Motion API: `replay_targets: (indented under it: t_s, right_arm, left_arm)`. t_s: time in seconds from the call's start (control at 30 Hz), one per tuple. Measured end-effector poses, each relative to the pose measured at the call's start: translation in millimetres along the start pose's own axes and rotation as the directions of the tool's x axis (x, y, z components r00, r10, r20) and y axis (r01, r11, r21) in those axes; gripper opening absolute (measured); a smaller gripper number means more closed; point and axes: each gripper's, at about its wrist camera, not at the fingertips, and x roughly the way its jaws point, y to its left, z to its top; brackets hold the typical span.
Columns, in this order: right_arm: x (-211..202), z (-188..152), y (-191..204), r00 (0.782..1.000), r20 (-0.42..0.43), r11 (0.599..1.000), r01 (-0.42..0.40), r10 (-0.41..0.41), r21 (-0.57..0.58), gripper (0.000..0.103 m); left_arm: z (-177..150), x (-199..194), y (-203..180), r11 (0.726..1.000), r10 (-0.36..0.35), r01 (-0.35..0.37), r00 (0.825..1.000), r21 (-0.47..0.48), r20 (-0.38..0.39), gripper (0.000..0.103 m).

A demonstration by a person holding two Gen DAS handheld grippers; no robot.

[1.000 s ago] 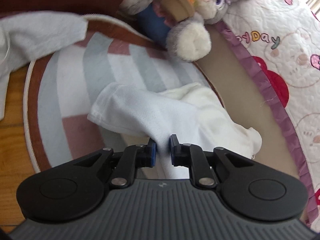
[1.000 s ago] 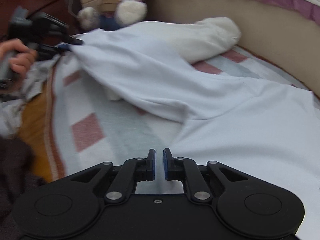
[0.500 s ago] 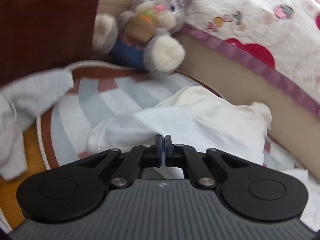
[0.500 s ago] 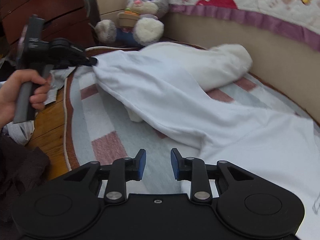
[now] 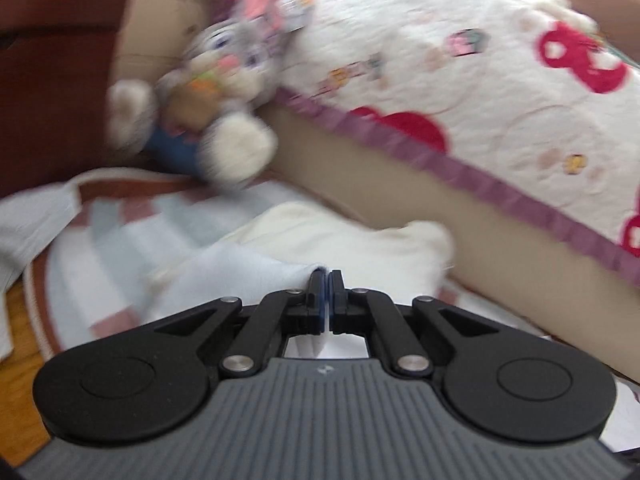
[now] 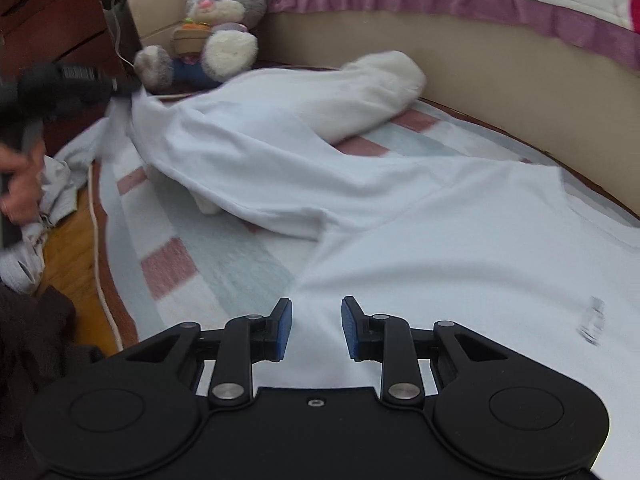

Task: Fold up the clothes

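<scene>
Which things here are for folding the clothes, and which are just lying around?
For the job:
- white sweatshirt, spread on the rug
- left gripper, shut on its sleeve
- right gripper, open over it

Just lying about:
- stuffed bunny
- striped rug
- quilt on the bed
- grey cloth on the floor

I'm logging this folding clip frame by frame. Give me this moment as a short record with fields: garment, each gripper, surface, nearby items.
garment: white sweatshirt, spread on the rug, one sleeve lifted
left gripper: shut on the sleeve end
right gripper: open, above the sweatshirt's body, holding nothing
surface: striped rug on a wooden floor
nearby items: plush rabbit by the bed; quilt with purple trim; grey cloth at the rug's edge
</scene>
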Motion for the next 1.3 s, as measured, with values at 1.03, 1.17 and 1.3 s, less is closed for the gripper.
replay_targets:
  t_s: [1.03,1.17,1.3]
  right_arm:
    - [-52,-84,-194,0.986,0.16,0.767,-0.141,0.051,0.626,0.062]
    - [-27,-67,-202,0.989,0.143,0.733,-0.13,0.044,0.668,0.063]
    - [-1,-53,-207,0.985,0.161,0.687,-0.158,0.06,0.71,0.064]
  left_arm:
    - [-118,38,-132,0.975,-0.129,0.192,0.897,0.11,-0.423,0.041]
    - [-128,53,-119,0.978,-0.091,0.164,0.893,0.131,-0.441,0.052]
    - [-133,64,-108,0.989,-0.058,0.113,0.891,0.096,-0.449,0.053]
